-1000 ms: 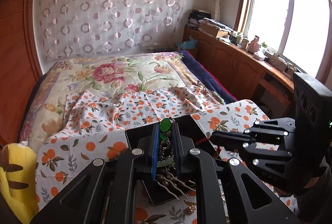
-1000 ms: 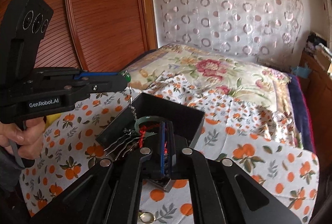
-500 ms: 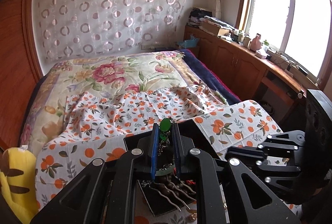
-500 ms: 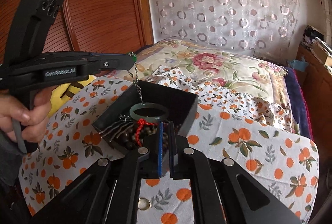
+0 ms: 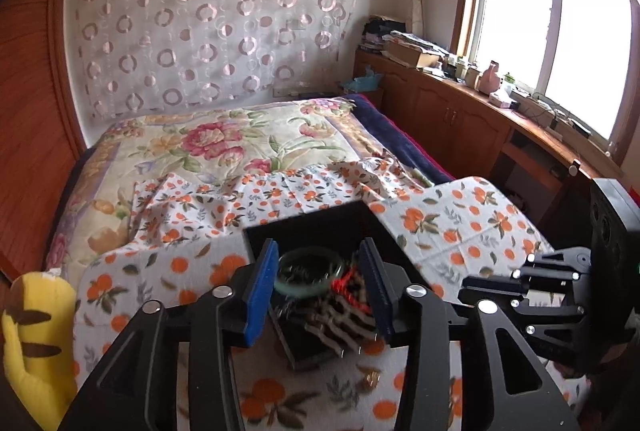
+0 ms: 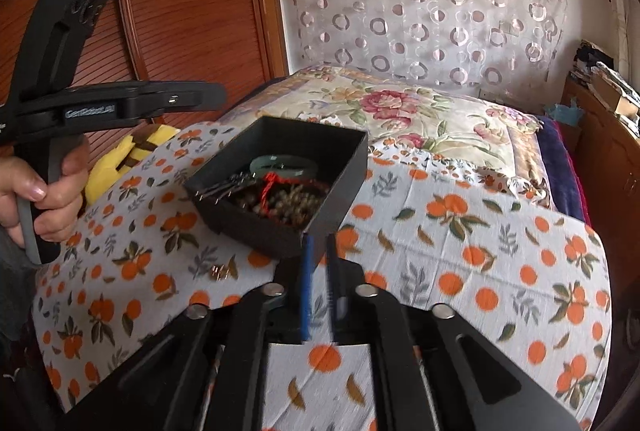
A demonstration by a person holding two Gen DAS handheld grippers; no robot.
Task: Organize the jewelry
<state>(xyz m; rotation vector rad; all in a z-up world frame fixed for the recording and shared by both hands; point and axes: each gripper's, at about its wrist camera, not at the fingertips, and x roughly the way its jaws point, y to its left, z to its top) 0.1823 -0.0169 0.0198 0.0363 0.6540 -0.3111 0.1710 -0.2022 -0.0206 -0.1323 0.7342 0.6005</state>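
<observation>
Black tool (image 5: 318, 285), blue pads (image 5: 260, 293), silver screws.

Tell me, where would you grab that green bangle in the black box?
Probably at the far rim of the jade bangle, coming from above with one finger inside the ring. It lies nearly flat in the black box, and beads crowd its near edge.

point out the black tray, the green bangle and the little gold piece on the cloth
black tray (image 6: 340, 175), right wrist view, right outer wall
green bangle (image 5: 310, 273), left wrist view, front of the ring
gold piece (image 6: 221, 272), right wrist view, its middle
</observation>
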